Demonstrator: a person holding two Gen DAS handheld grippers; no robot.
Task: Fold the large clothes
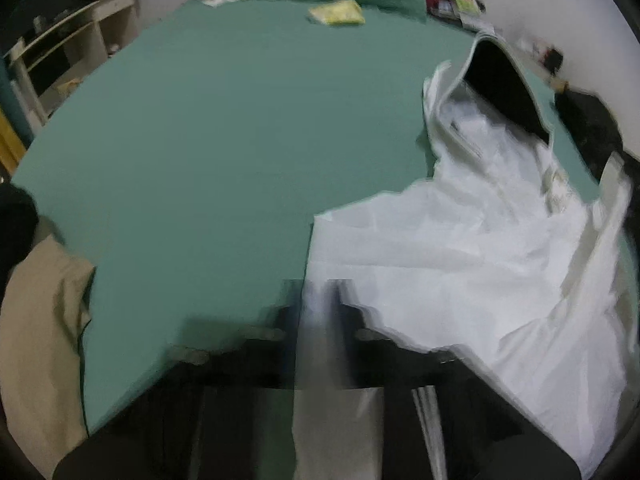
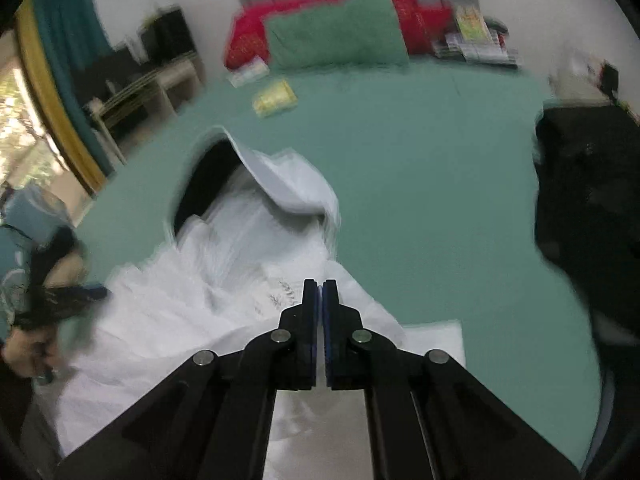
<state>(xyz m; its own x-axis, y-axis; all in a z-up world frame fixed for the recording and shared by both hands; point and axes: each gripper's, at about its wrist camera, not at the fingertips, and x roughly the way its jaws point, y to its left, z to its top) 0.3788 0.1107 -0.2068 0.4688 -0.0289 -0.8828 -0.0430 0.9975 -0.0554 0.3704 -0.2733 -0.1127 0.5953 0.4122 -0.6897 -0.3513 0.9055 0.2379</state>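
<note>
A large white garment [image 1: 460,240] lies crumpled on the green bed sheet [image 1: 220,140], its dark-lined collar opening [image 1: 504,84] raised at the far end. My left gripper [image 1: 316,296] is blurred; its jaws look shut on the garment's near left edge. In the right wrist view the same white garment [image 2: 192,304] spreads to the left and under my right gripper [image 2: 320,286], whose jaws are closed with a thin fold of white cloth pinched between them. The left gripper [image 2: 68,296] shows at the left edge, blurred.
A green pillow [image 2: 340,36] and red cushions [image 2: 252,36] lie at the head of the bed. A yellow packet [image 2: 276,98] lies on the sheet. A black garment [image 2: 592,200] lies at the right. A beige cloth [image 1: 40,340] lies at the left. Shelves [image 1: 60,48] stand beside the bed.
</note>
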